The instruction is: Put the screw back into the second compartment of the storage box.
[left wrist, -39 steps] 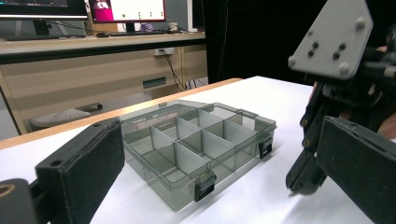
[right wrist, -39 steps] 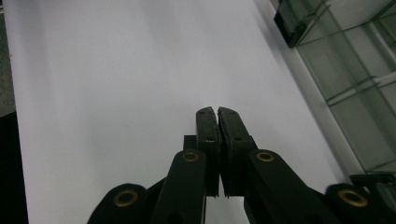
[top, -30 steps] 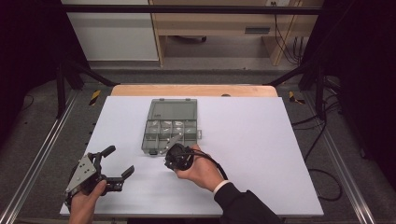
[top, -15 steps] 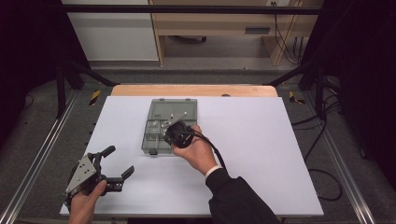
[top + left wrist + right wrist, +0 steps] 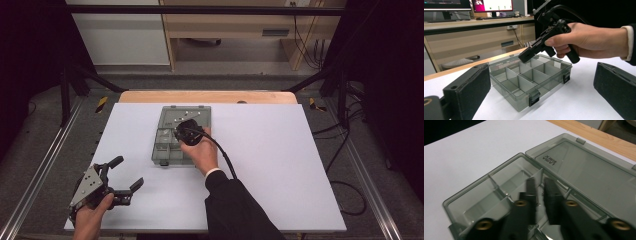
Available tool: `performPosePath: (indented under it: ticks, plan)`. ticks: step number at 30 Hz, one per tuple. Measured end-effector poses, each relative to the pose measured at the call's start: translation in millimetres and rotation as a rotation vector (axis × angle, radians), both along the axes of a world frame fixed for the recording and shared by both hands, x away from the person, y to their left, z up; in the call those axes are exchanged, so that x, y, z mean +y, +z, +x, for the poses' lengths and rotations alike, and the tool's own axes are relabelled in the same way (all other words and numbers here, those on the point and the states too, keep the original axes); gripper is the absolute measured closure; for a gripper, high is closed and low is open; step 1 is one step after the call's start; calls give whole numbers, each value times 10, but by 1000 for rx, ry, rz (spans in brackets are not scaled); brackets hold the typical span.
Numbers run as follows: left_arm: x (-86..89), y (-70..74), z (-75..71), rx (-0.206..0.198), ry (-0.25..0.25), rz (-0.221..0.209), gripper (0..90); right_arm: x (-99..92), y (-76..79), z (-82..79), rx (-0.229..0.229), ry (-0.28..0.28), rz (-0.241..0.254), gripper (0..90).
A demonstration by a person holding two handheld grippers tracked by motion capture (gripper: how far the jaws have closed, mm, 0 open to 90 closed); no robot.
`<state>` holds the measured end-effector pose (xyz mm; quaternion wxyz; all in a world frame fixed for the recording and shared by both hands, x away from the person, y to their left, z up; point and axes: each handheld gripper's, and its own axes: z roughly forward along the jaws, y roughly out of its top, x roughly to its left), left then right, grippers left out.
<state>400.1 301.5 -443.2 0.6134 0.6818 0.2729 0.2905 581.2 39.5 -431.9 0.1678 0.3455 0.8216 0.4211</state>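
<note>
box [image 5: 499, 192] – see-through grey, lid open, raised writing too blurry to read | right gripper [image 5: 541, 195] – jaws just opened a crack, nothing between | left gripper [image 5: 122, 175] – jaws wide, empty

Right gripper [image 5: 539, 195] blurred in its own view, jaw bases cut by the bottom edge; a small thin thing in the narrow gap between the jaws, too blurred to tell what it is. Compartment box [image 5: 499, 192] near corner cut off below and hidden behind the jaws. In the high view, the hand [image 5: 200, 152] covers the box's near right compartments. Left gripper [image 5: 544, 87] jaws cut by the frame edges.
</note>
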Motion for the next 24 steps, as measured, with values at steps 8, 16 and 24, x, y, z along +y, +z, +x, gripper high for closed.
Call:
performPosePath:
  ticks: [8,16,24]
  plan:
    - [-2,2,2,1,2,0,9,-115,129,-191,-66,-12,23,463]
    - [-11,-1,-5,4,4,4,9,-429,252,-578,-121,-8,36,143]
    - [-2,-8,-2,8,11,7,8,-865,257,-905,-131,-20,51,113]
